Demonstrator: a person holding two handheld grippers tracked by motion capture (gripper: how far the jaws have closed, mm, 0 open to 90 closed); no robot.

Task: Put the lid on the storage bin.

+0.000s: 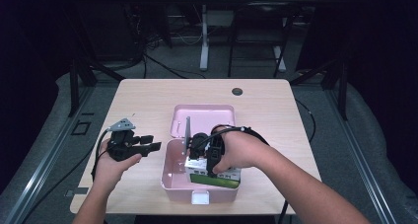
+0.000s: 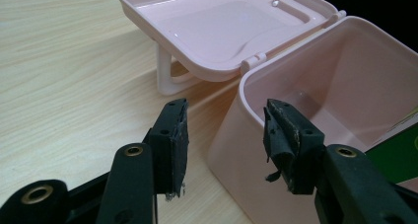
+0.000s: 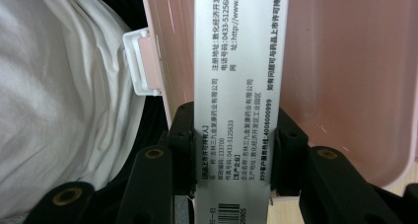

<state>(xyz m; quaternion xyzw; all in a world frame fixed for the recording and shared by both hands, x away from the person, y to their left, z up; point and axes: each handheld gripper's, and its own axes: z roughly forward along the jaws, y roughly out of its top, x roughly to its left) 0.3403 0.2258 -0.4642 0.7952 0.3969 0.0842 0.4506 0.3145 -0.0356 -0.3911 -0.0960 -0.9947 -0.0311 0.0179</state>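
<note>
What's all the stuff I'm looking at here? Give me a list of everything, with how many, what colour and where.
table: one, light wood, under everything.
storage box: one, pink, open, near the table's front edge.
lid: one, pink, hinged back behind the box.
latch: one, white, on the box's front wall.
carton: one, white and green with black print, partly inside the box.
round cap: one, dark, in the tabletop near the far edge.
left gripper: one, black, jaws apart, empty, beside the box.
right gripper: one, black, jaws clamped on the carton.
hands: two, one on each gripper.
</note>
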